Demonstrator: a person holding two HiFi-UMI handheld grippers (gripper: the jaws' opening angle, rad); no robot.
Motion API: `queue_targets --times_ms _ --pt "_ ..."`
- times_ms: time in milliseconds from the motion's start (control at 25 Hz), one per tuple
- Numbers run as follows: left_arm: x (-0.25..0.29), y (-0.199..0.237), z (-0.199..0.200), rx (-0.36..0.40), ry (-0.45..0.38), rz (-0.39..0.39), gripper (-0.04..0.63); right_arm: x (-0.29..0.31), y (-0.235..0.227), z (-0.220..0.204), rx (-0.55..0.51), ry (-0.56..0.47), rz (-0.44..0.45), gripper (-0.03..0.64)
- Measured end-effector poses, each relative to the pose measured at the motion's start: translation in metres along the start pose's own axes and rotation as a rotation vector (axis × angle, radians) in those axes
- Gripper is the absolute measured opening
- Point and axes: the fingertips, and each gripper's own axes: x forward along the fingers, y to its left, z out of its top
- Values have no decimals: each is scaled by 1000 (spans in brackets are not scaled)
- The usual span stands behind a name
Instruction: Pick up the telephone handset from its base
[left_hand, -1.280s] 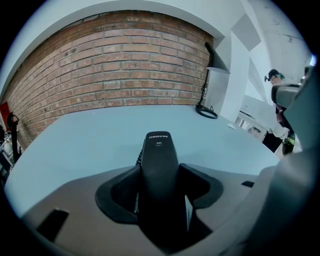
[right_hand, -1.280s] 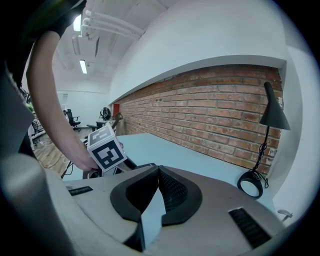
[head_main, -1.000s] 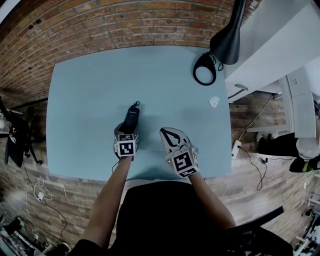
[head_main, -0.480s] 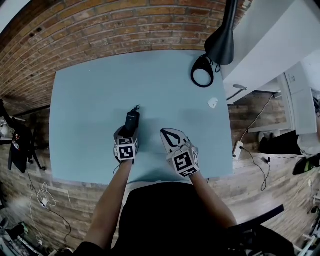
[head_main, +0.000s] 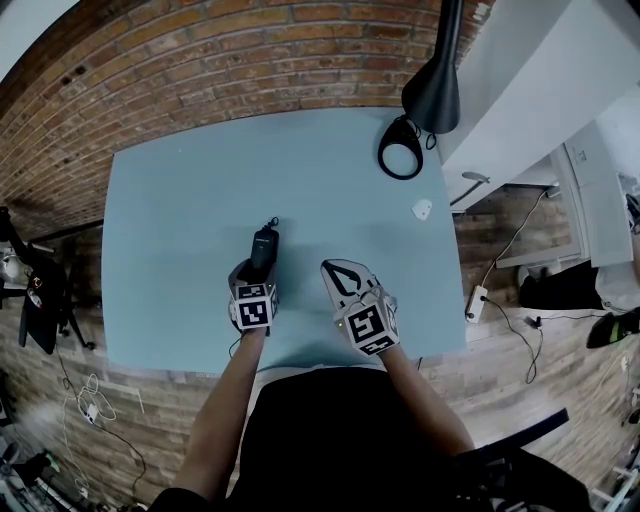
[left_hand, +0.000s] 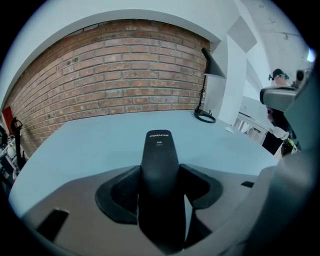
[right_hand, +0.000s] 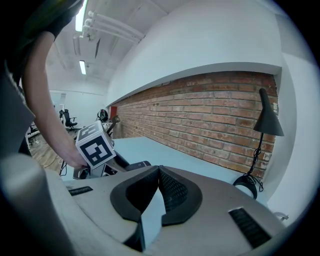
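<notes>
The black telephone handset (left_hand: 159, 170) stands between the jaws of my left gripper (left_hand: 160, 192), and both pads lie against its sides. In the head view the handset (head_main: 263, 243) sticks out ahead of the left gripper (head_main: 257, 266) over the pale blue table (head_main: 180, 200), a thin stub at its far end. No base shows in any view. My right gripper (head_main: 338, 274) is beside it on the right, shut with nothing in it. In the right gripper view its pads (right_hand: 169, 189) meet at the tips, and the left gripper's marker cube (right_hand: 95, 145) is at the left.
A black desk lamp (head_main: 432, 88) leans over the table's far right corner, its ring-shaped base (head_main: 399, 158) on the tabletop. A small white object (head_main: 422, 209) lies near the right edge. A brick wall (head_main: 250, 50) runs behind the table. Cables and a power strip (head_main: 476, 298) lie on the floor at the right.
The head view has shifted a little. Both grippers and the handset keep their places.
</notes>
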Motion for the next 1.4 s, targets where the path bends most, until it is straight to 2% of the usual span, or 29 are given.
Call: queue_targets --times_ms 480,640,960,1400 --pt "-14 -3 17 26 -45 -2 265 -1 -4 9 15 -18 -16 3" --pt "-20 -8 25 48 -74 -6 265 -3 -7 9 20 -24 -24 3" --pt "-36 -11 43 38 -134 -22 264 -4 -8 13 20 -32 -23 3" --pt "-64 -12 65 63 -200 -35 262 -7 -9 19 23 -47 -29 3"
